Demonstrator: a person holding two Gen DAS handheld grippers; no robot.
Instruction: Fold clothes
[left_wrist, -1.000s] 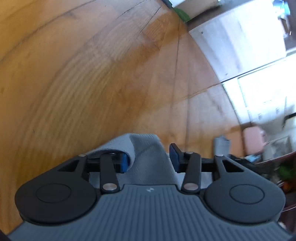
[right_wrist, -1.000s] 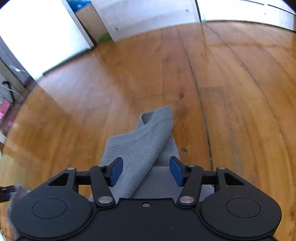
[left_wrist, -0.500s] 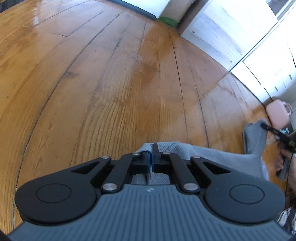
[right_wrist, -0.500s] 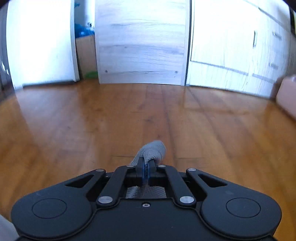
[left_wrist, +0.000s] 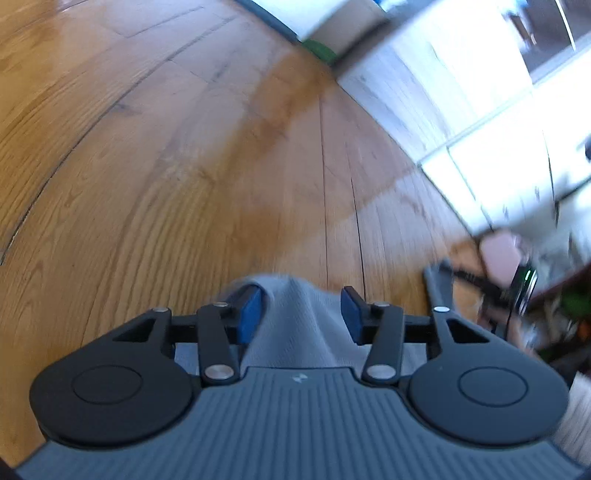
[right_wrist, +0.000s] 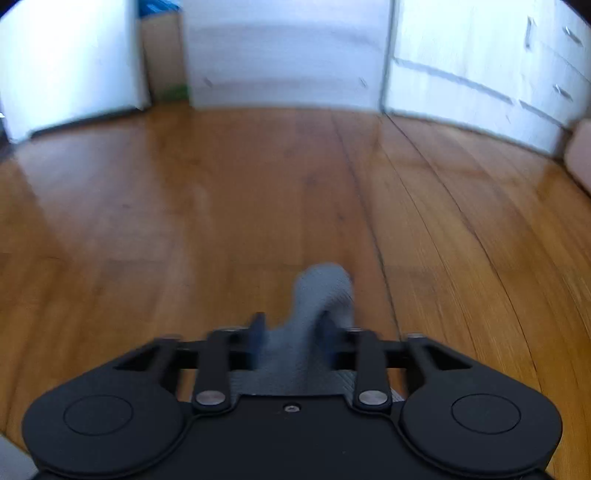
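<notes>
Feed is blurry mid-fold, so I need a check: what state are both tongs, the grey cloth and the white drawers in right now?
Left tongs: opening, cloth between the pads, not pinched.
Right tongs: opening, cloth between the pads, not pinched.
Grey cloth: bunched into a ridge, loose between the pads.
White drawers: shut.

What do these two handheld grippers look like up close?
Left gripper: ribbed grey body with a small white mark, black linkage arms, round black discs, silver rivets, blue finger pads. Right gripper: same shape, but a smooth black body with one small screw; its pads are blurred.
</notes>
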